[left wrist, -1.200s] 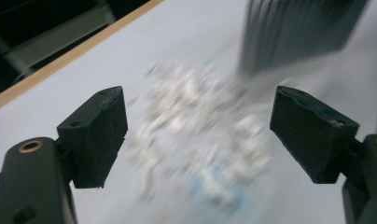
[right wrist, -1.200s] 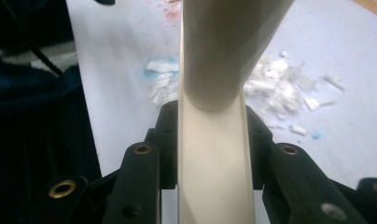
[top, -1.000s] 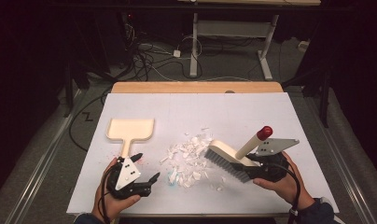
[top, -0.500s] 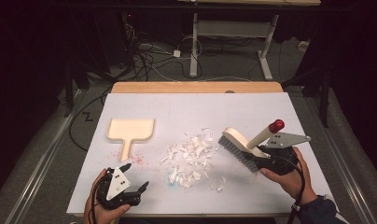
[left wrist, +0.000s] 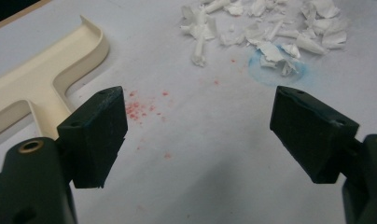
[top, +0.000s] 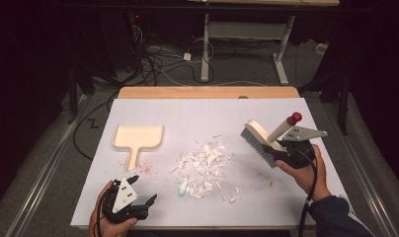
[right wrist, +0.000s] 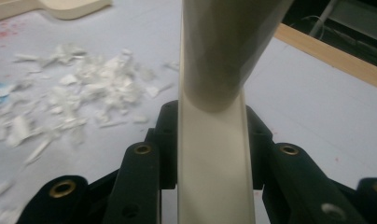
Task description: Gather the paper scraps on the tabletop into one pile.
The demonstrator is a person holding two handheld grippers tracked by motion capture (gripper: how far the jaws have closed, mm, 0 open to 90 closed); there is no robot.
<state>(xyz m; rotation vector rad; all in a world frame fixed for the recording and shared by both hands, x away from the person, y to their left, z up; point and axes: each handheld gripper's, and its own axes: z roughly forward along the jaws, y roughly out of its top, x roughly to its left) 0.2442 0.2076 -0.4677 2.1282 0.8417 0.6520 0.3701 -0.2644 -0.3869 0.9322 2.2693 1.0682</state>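
Note:
A cream hand brush (top: pixel 262 138) with grey bristles and a red-tipped handle is lifted off the table at the right, with my right gripper (top: pixel 289 148) shut on its handle (right wrist: pixel 213 154). A pile of white paper scraps (top: pixel 203 166) lies mid-table, left of the brush, and appears again as scraps (right wrist: pixel 79 79) in the right gripper view. A cream dustpan (top: pixel 137 138) rests flat at the left, its handle toward me. My left gripper (top: pixel 142 190) is open near the front left edge, nothing between its jaws; dustpan (left wrist: pixel 42 88) and scraps (left wrist: pixel 266 28) lie ahead of it.
The white mat (top: pixel 197 118) covers a wooden table (top: pixel 207 92). Red specks (left wrist: pixel 142 109) and a blue stain (left wrist: pixel 275 70) mark the mat. Cables and desk legs (top: pixel 207 44) lie on the floor beyond the far edge.
My right gripper lifted the brush up and to the right, away from the scraps. My left gripper drew back from the dustpan handle toward the front edge.

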